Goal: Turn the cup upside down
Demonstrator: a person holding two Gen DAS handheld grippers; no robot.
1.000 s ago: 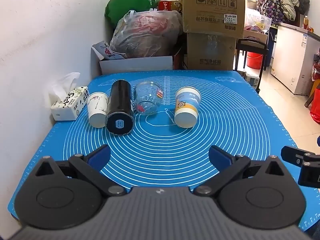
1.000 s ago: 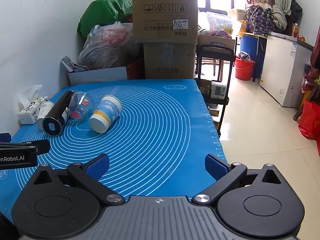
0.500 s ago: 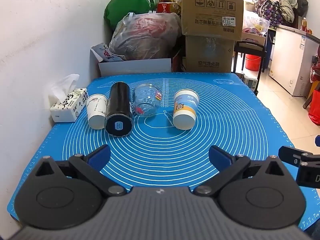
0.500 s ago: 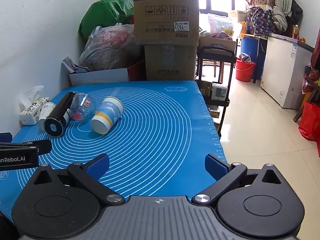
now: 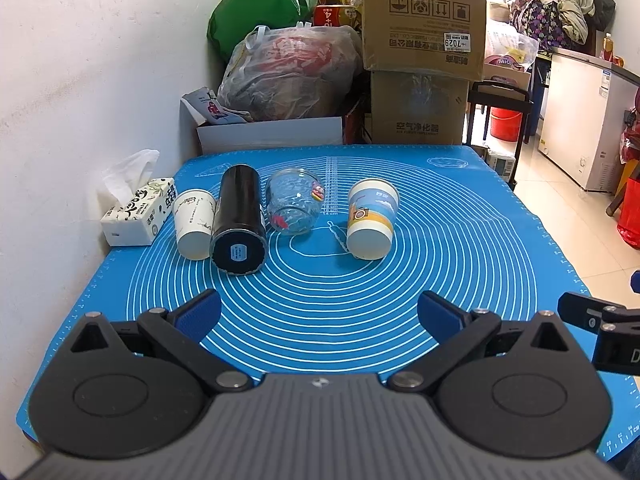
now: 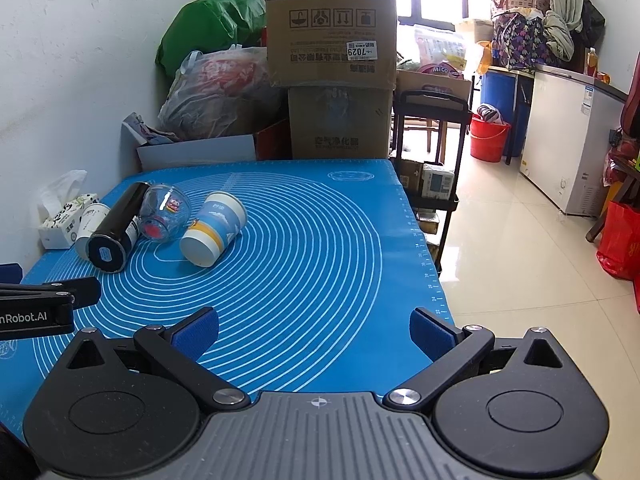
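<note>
Several cups lie on their sides in a row on the blue mat (image 5: 460,248), bases toward me: a white paper cup (image 5: 194,218), a black tumbler (image 5: 239,224), a clear glass cup (image 5: 294,202) and a blue-and-white paper cup (image 5: 372,218). They also show in the right wrist view: the white paper cup (image 6: 90,228), the tumbler (image 6: 116,232), the glass cup (image 6: 164,213) and the blue-and-white cup (image 6: 214,229). My left gripper (image 5: 320,314) is open and empty, well short of the cups. My right gripper (image 6: 314,332) is open and empty over the mat's near right part.
A tissue box (image 5: 138,210) sits by the white wall at the mat's left edge. Cardboard boxes (image 5: 422,52) and plastic bags (image 5: 292,76) stand behind the table. A black cart (image 6: 434,148) stands off the mat's right edge, over tiled floor.
Both grippers have drawn back slightly from the cups and risen a little; the cups look a bit farther away. Nothing on the mat has moved.
</note>
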